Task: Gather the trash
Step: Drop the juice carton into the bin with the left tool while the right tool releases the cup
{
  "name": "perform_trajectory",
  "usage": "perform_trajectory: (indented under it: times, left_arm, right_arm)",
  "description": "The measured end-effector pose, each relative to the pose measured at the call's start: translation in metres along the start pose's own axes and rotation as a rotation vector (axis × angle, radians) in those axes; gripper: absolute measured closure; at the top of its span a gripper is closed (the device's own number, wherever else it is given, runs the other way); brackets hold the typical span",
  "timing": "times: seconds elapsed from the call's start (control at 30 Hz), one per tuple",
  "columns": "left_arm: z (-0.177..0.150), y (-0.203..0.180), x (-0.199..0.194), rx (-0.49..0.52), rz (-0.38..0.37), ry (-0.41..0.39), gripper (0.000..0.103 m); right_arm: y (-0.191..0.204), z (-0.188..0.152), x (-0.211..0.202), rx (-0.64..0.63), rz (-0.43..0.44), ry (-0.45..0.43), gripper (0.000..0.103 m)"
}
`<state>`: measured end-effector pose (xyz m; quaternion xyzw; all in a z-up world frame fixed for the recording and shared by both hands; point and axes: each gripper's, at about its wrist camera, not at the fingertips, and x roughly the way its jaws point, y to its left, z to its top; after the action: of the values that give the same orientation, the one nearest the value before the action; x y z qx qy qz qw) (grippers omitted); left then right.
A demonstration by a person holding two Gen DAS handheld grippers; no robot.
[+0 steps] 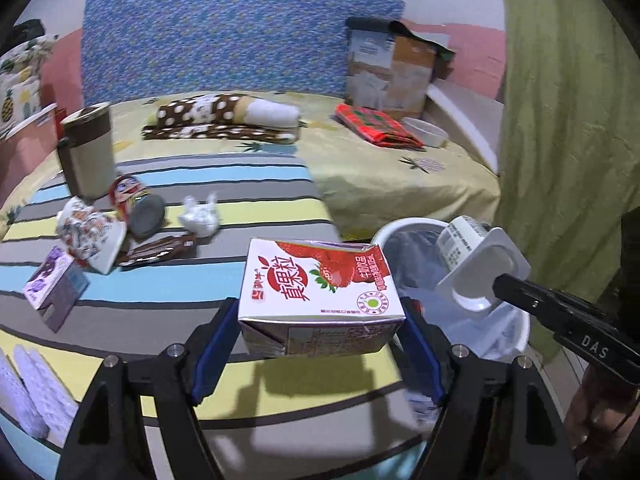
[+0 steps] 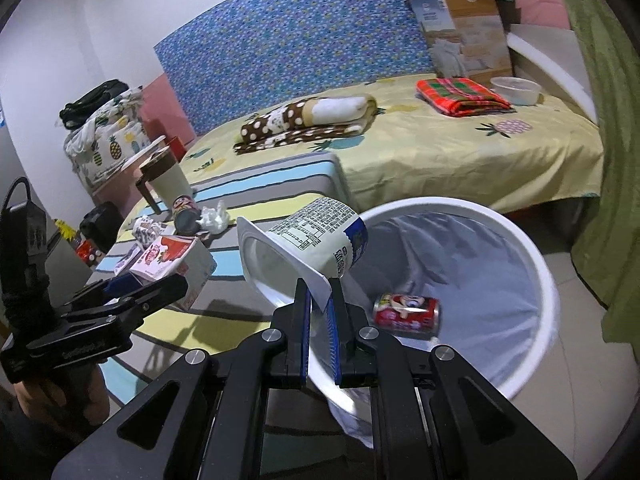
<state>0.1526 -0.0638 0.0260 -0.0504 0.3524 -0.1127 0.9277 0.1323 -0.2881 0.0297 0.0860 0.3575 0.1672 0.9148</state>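
Note:
My left gripper (image 1: 319, 314) is shut on a strawberry milk carton (image 1: 320, 280), its blue pads pressing both sides, and holds it lifted above the striped blanket (image 1: 240, 184). The carton (image 2: 172, 258) and left gripper (image 2: 154, 280) also show at the left of the right wrist view. My right gripper (image 2: 320, 292) is shut on the rim of a white yogurt cup (image 2: 312, 236), held tilted over the white lined bin (image 2: 532, 248). A red can (image 2: 406, 314) lies inside the bin. In the left wrist view the cup (image 1: 476, 256) hangs over the bin (image 1: 404, 226).
More litter lies on the blanket: a tipped can (image 1: 136, 204), a crumpled tissue (image 1: 200, 216), a patterned paper cup (image 1: 92, 236), a brown wrapper (image 1: 160, 246) and a small purple carton (image 1: 52, 280). A tall beige tumbler (image 1: 86, 148) stands behind. A green curtain (image 1: 560, 120) hangs on the right.

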Motion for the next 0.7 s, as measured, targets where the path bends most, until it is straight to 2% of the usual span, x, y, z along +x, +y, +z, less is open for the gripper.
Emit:
perform_trajectory:
  times: [0.37, 0.7]
  left_arm:
    - [-0.004, -0.054, 0.021, 0.088, -0.093, 0.040, 0.024]
    - [-0.004, -0.075, 0.038, 0.134, -0.128, 0.071, 0.024]
  right_arm:
    - [-0.025, -0.007, -0.006, 0.047, -0.061, 0.013, 0.093]
    - [-0.040, -0.014, 0.000, 0.071, -0.076, 0.035, 0.093]
